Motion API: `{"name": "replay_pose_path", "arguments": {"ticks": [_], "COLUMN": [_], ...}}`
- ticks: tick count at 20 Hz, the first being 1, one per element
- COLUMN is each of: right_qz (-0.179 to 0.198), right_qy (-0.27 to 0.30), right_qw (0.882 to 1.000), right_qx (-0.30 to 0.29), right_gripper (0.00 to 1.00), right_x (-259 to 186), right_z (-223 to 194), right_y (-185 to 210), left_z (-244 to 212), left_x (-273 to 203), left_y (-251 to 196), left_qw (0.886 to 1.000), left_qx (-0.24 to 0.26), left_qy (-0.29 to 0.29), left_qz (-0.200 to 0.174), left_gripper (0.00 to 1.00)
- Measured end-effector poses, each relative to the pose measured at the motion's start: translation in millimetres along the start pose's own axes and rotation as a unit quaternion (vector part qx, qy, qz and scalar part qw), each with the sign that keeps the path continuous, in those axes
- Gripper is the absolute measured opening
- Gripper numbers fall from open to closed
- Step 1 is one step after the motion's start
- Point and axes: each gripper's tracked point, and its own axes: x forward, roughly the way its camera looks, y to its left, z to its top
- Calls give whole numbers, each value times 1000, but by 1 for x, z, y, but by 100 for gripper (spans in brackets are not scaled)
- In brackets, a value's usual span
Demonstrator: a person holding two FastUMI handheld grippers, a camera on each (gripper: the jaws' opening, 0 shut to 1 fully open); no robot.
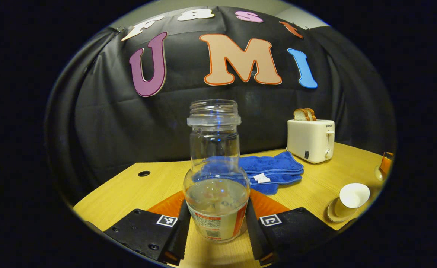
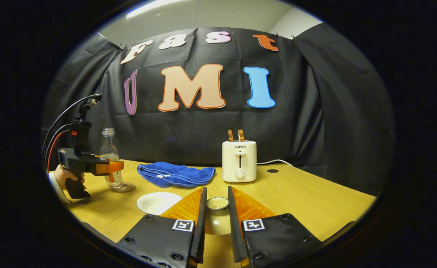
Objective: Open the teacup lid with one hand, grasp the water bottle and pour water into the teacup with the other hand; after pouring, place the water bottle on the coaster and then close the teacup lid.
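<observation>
The left gripper (image 1: 216, 227) grasps the water bottle (image 1: 216, 178), a finger pressed to each side of its lower body. Ahead of it the desk (image 1: 155, 186) runs bare to its far edge, with a cable hole off to the left. The bottle is clear glass, uncapped, upright, about a third full of water (a label wraps its base). Behind it lies a folded blue towel (image 1: 274, 169), and further right stands a toaster (image 1: 310, 140) holding bread slices. The open teacup (image 1: 352, 199) sits on its saucer to the far right.

The right gripper (image 2: 217, 219) clamps the teacup lid (image 2: 217, 204) between its fingers, held above the desk. The teacup (image 2: 159, 202) is just ahead-left, and bare desk spreads to the right.
</observation>
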Motion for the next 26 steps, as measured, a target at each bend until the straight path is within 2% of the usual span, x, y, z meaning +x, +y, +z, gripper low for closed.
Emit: {"name": "replay_pose_path", "arguments": {"ticks": [4, 10, 18, 23, 26], "right_qz": [0, -4, -4, 0, 3], "right_qy": [0, 0, 0, -1, 0], "right_qw": [1000, 1000, 1000, 1000, 1000], "right_qx": [0, 0, 0, 0, 0], "right_gripper": [34, 34, 34, 34, 34], "right_x": [0, 0, 1, 1, 1], "right_z": [0, 0, 0, 0, 0], "right_y": [0, -1, -1, 0, 2], "left_z": [-5, -9, -10, -3, 5], "left_x": [8, 11, 10, 0, -12], "left_y": [0, 2, 7, 12, 13], "left_qw": [1000, 1000, 1000, 999, 998], "left_qx": [0, -26, -29, -28, -11], "left_qy": [8, 5, 1, -28, -57], "left_qz": [-3, -1, 8, 19, 25], "left_gripper": [65, 65, 73, 91, 93]}}
